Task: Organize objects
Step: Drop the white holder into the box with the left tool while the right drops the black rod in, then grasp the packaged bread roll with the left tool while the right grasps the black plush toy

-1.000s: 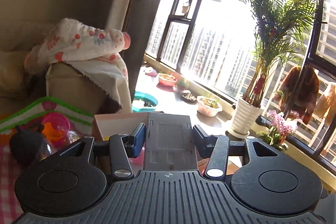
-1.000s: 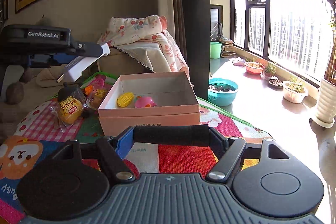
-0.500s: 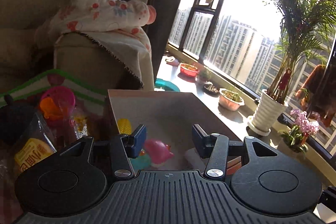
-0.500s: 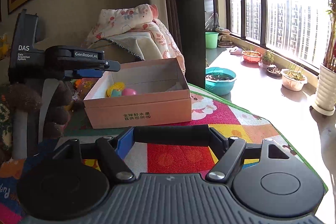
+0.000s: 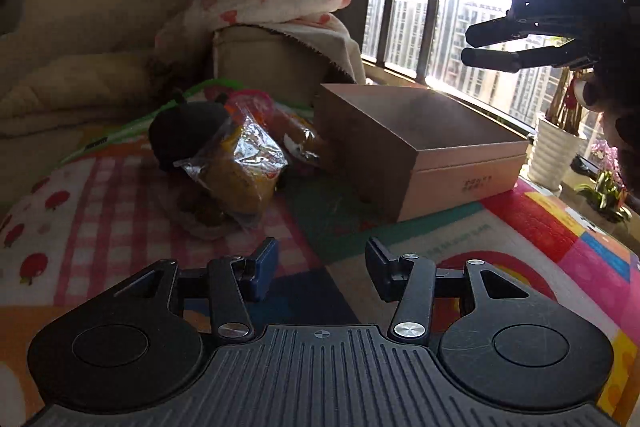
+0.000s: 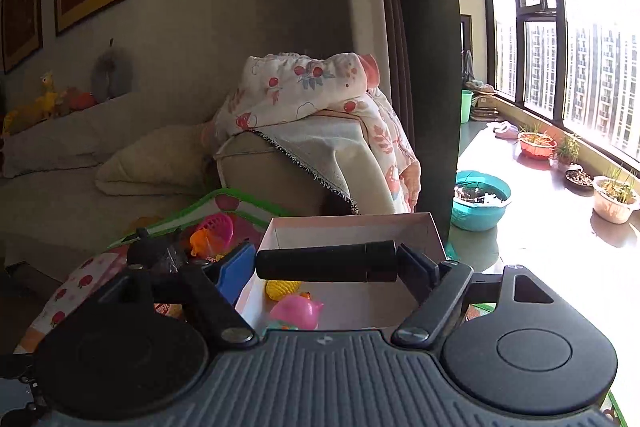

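Right gripper point(image 6: 326, 263) moved over box point(image 6: 352, 223), opening around cylinder point(image 6: 326, 262)

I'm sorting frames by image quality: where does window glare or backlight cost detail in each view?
Left wrist view: window blown out, right tongs a silhouette, box side in shadow. Right wrist view: window overexposed, sill glaring, box contents clear.

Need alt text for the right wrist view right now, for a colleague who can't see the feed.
A black cylinder lies crosswise between the right gripper's opening jaws, above an open pink cardboard box. Inside the box sit a pink toy and a yellow toy; a sofa with a floral blanket stands behind.
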`<action>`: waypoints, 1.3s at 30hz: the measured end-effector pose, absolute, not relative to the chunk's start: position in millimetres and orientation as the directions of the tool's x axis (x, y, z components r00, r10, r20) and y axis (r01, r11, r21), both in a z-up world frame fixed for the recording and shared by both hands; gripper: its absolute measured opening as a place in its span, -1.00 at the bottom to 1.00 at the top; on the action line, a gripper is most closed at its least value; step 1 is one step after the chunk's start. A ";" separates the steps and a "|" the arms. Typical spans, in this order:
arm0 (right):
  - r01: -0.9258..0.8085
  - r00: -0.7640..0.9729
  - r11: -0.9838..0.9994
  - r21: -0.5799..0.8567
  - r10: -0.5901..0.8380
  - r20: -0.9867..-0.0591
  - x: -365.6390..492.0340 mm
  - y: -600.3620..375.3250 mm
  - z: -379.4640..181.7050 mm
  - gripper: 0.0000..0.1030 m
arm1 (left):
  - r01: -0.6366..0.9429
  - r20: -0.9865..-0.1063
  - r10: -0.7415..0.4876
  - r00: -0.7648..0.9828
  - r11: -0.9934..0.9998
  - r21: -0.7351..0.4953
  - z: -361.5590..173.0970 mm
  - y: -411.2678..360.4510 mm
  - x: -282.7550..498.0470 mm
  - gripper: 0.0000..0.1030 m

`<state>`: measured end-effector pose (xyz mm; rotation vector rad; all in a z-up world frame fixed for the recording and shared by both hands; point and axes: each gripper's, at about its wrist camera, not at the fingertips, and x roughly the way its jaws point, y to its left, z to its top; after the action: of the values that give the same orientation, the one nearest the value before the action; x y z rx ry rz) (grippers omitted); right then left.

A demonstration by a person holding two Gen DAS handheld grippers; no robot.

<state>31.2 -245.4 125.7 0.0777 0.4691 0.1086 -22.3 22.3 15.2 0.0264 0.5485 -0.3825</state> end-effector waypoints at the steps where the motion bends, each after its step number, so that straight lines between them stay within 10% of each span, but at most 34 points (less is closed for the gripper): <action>1: -0.078 0.888 0.992 0.099 0.114 -0.445 33.5 -243.1 125.4 0.79 | 0.352 -0.509 -0.331 0.795 0.934 -0.058 15.1 25.5 -23.2 0.02; 13: -0.126 0.817 0.992 -0.020 0.092 -0.570 -14.1 -208.7 33.5 0.96 | 0.297 -0.402 -0.250 0.881 0.953 0.059 42.8 34.6 20.2 0.03; 23: -0.096 0.778 0.994 0.050 0.106 -0.619 -15.9 -218.1 8.0 1.00 | 0.366 -0.535 -0.181 0.825 0.893 0.262 15.9 -8.2 82.9 0.32; 29: -0.115 0.768 0.993 0.030 0.107 -0.631 -16.4 -212.4 6.3 1.00 | 0.354 -0.574 -0.183 0.798 0.913 0.202 -3.6 -7.7 91.7 0.32; 39: -0.257 0.777 0.966 -0.011 0.200 -0.596 6.8 -161.6 42.8 1.00 | 0.210 -0.480 -0.311 0.820 0.945 -0.252 11.4 85.7 -3.0 0.13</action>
<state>6.8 -161.6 42.8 -0.0935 0.6341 0.2472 -3.0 85.7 11.4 -0.1915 0.5420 -0.2791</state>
